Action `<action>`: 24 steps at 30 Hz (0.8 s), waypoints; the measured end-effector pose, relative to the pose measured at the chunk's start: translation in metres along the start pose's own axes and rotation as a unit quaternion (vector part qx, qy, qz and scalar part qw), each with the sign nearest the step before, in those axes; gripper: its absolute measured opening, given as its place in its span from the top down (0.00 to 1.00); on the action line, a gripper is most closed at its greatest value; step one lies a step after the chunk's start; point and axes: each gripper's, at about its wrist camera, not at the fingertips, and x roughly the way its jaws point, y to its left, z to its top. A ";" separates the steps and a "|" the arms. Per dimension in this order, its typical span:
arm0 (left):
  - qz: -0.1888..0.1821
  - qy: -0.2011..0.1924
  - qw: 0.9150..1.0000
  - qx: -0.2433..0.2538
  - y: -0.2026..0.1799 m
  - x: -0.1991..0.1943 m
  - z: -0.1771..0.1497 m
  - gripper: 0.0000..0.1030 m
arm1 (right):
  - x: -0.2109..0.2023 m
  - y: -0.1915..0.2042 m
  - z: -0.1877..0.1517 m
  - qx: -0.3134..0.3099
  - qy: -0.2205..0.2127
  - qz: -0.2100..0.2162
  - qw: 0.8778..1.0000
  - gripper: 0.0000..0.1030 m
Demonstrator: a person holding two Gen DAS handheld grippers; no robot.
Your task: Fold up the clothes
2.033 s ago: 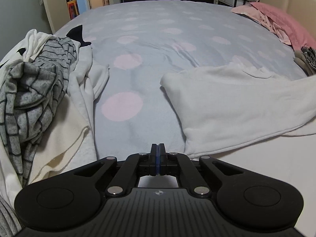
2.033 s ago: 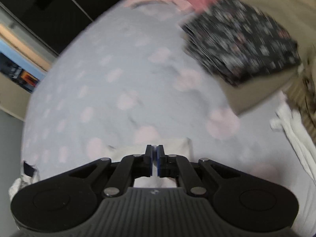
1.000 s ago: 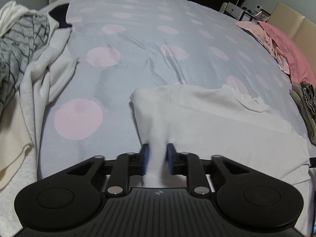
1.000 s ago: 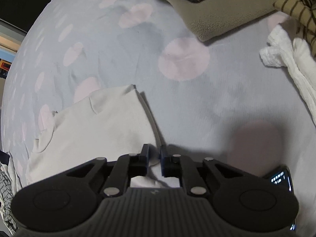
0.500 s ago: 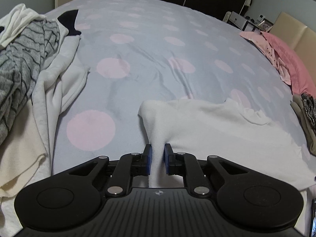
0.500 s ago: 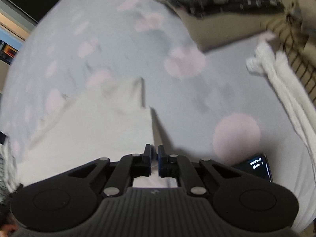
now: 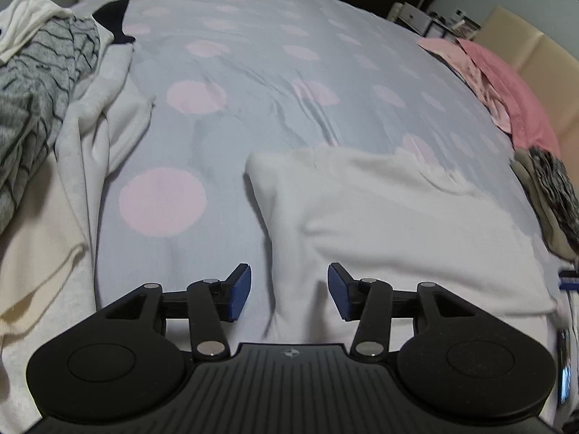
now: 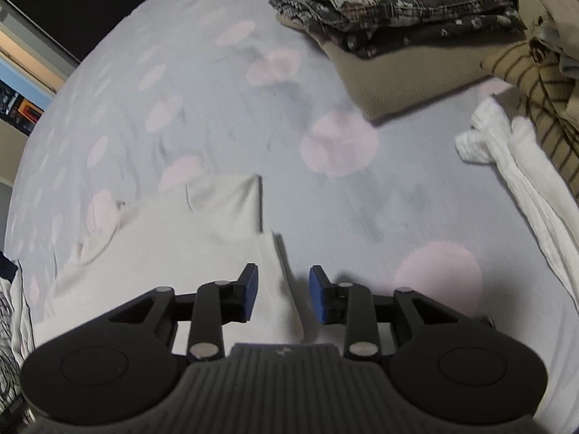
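My left tool (image 7: 288,291) stands wide open over the near edge of the white garment (image 7: 398,217), gripping nothing; a raised fold of the cloth runs up between its blue pads. My right tool (image 8: 283,293) is also spread apart and empty, straddling the garment's (image 8: 202,238) right-hand edge. The garment lies flat on the spotted bedspread (image 7: 289,72). Only the left view shows the heap of unfolded clothes (image 7: 47,108) and the pink pillow (image 7: 506,86); only the right shows the folded floral piece (image 8: 391,3) stacked on a tan one (image 8: 401,76), and a rumpled white cloth (image 8: 517,173).
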 end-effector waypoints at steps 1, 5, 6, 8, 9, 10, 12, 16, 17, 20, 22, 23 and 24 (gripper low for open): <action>-0.003 0.005 1.000 0.001 0.000 0.001 -0.002 0.52 | 0.001 0.001 0.001 0.001 -0.003 0.001 1.000 0.67; -0.002 0.020 1.000 0.002 0.001 0.010 -0.011 0.84 | 0.012 0.008 0.003 -0.004 -0.002 0.002 1.000 0.67; -0.004 0.018 1.000 -0.001 0.002 0.010 -0.011 0.90 | 0.014 0.010 0.003 -0.007 -0.005 0.001 1.000 0.67; -0.007 0.006 1.000 -0.008 0.004 0.006 -0.010 0.92 | 0.019 0.014 0.004 -0.013 -0.012 -0.003 1.000 0.67; -0.007 -0.001 1.000 -0.013 0.007 0.004 -0.009 0.93 | 0.022 0.015 0.005 -0.016 -0.015 -0.005 1.000 0.67; -0.013 -0.004 1.000 -0.021 0.010 0.002 -0.007 0.93 | 0.025 0.016 0.007 -0.018 -0.018 -0.007 1.000 0.66; -0.011 -0.001 0.999 -0.032 0.017 0.003 -0.005 0.93 | 0.034 0.017 0.009 -0.020 -0.013 -0.011 1.000 0.66; -0.008 0.005 0.998 -0.056 0.030 0.008 -0.005 0.93 | 0.045 0.021 0.009 -0.018 0.008 0.001 1.000 0.89; -0.008 0.006 0.998 -0.058 0.031 0.010 -0.005 0.93 | 0.045 0.024 0.010 -0.025 0.006 0.002 1.000 0.94; -0.012 0.004 0.998 -0.068 0.035 0.011 -0.004 0.93 | 0.031 0.036 0.015 -0.048 -0.037 0.013 0.998 0.94; -0.019 0.002 0.996 -0.090 0.041 0.011 -0.003 0.93 | 0.025 0.038 0.021 -0.043 -0.049 0.024 0.998 0.94; -0.019 0.002 0.996 -0.090 0.041 0.012 -0.004 0.93 | 0.027 0.038 0.022 -0.045 -0.047 0.016 0.998 0.94; -0.018 0.002 0.996 -0.088 0.040 0.012 -0.004 0.93 | 0.028 0.038 0.024 -0.047 -0.046 0.009 0.998 0.94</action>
